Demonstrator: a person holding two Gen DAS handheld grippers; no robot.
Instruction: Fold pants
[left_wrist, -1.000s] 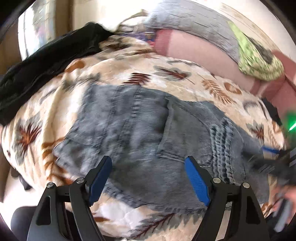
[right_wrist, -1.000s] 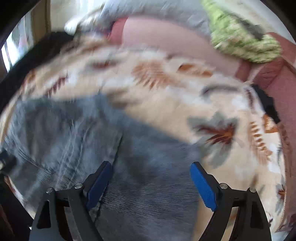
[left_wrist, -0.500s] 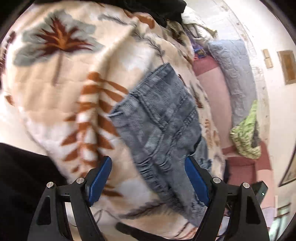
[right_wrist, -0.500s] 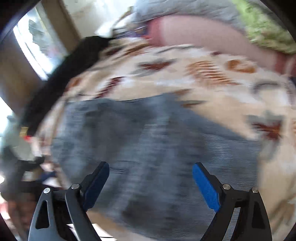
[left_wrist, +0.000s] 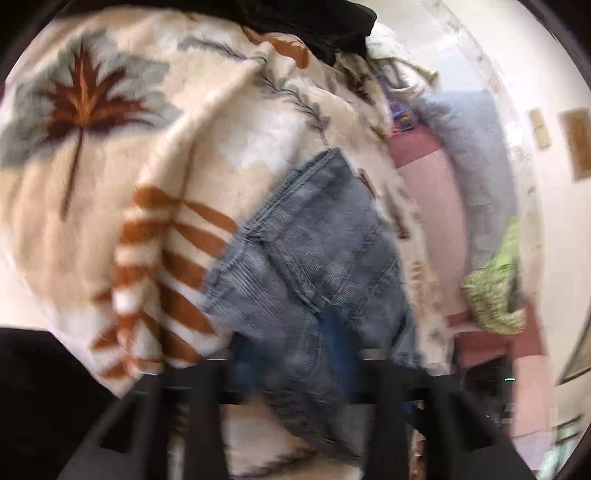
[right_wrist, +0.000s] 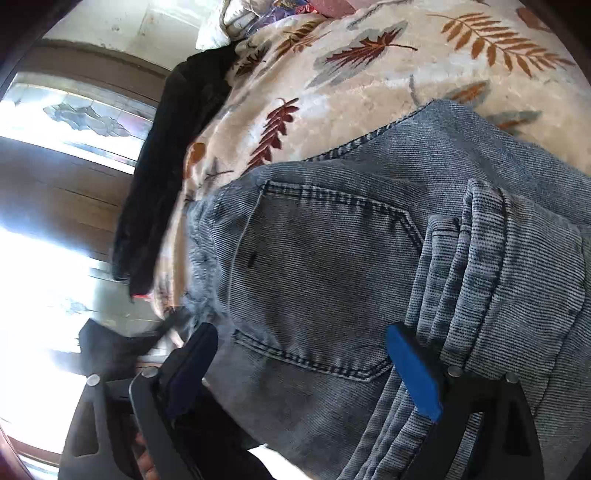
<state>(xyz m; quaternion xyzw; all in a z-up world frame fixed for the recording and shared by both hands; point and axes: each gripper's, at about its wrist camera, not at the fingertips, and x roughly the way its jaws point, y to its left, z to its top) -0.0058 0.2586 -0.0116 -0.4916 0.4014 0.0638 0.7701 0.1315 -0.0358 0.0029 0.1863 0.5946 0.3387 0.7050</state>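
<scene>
The folded grey-blue jeans (left_wrist: 317, 258) lie on a cream blanket with leaf prints (left_wrist: 110, 166). In the left wrist view the left gripper (left_wrist: 291, 362) sits low over the near end of the jeans; its blue pads are smeared by motion blur and the jaw gap cannot be read. In the right wrist view the jeans (right_wrist: 332, 258) fill the middle, back pocket up, with stacked folded layers at the right. The right gripper (right_wrist: 303, 365) is open, its blue pads wide apart just above the pocket area, holding nothing.
A black garment (right_wrist: 173, 155) lies along the blanket's edge beside a bright window (right_wrist: 55, 118). A pink sofa back (left_wrist: 436, 221), a grey cushion (left_wrist: 476, 155) and a green cloth (left_wrist: 495, 295) sit beyond the blanket.
The right wrist view has rolled and closed in on the jeans' back pocket. The left gripper's jaws now look blurred and closer together than before, over the jeans' near end.
</scene>
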